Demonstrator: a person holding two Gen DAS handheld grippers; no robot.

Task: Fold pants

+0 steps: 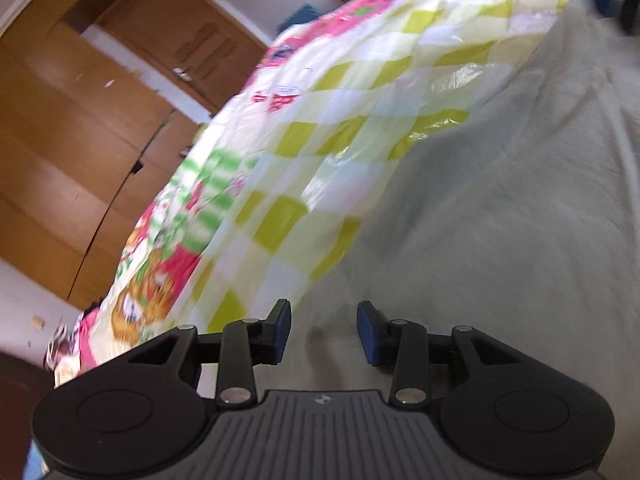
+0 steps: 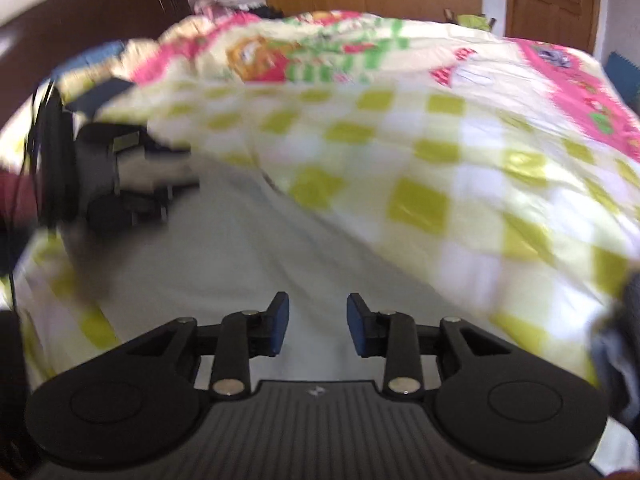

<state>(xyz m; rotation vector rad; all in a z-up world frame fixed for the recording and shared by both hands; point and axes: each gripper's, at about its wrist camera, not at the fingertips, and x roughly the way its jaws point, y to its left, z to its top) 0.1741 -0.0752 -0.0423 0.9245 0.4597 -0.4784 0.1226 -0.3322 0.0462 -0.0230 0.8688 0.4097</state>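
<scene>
The pants (image 1: pixel 520 208) are pale, whitish cloth, lying spread out flat with soft wrinkles on the bed. They fill the right side of the left view and the lower middle of the right view.

Bed with a checked green-and-white quilt (image 2: pixel 420 184), bordered pink with cartoon prints. Dark headboard (image 2: pixel 92 12) at one end. Wooden wardrobe (image 1: pixel 60 152) and wooden door (image 2: pixel 552 0) behind.
</scene>
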